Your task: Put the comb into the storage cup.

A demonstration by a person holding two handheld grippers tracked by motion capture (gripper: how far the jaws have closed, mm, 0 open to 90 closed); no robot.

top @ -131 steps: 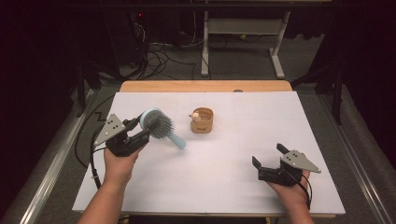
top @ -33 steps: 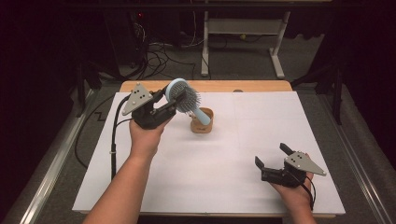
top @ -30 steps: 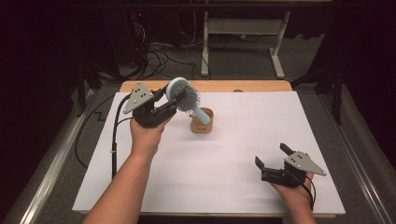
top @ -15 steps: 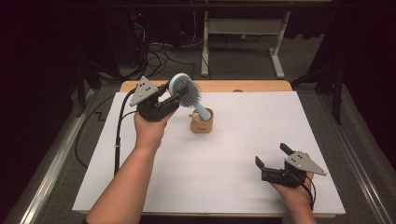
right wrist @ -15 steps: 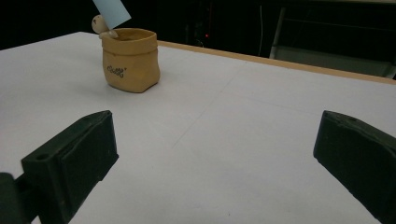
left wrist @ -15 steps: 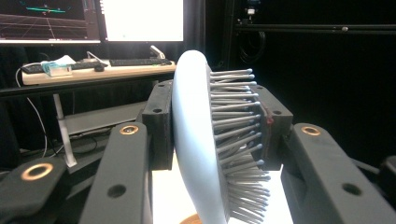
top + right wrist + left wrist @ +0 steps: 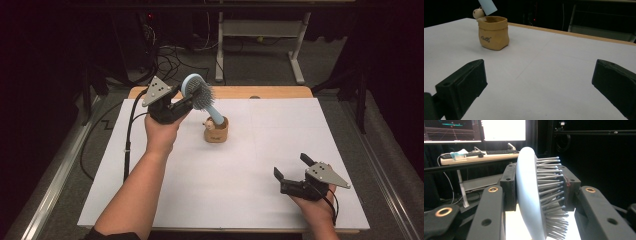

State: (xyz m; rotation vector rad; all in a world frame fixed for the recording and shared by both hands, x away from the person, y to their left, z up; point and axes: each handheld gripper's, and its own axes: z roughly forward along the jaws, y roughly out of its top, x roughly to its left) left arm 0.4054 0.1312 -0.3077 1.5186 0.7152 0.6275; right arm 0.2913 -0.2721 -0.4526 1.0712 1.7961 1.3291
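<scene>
Two grippers in play. Left gripper pinches the hairbrush across its head, one pad on the smooth back, the other against the bristles, clamped tight. Brush hangs tilted just above the pot, handle tip dipping into the pot's mouth; head sits up and to the left of the pot. Right gripper rests well apart from the pot, toward the near right corner of the table, jaws spread wide, nothing between them.

Handling guess: brush looks light, stiff plastic, smooth back likely slippery, bristles springy so the grip could shift; holding at the head works, leaves the handle free to drop in. Pot looks small and light, soft-sided sack shape with a little figure at its rim, probably tips or slides if the handle pushes sideways.

Around the pot: bare white surface, nothing blocking. Figure at the rim is the one snag for the handle.
</scene>
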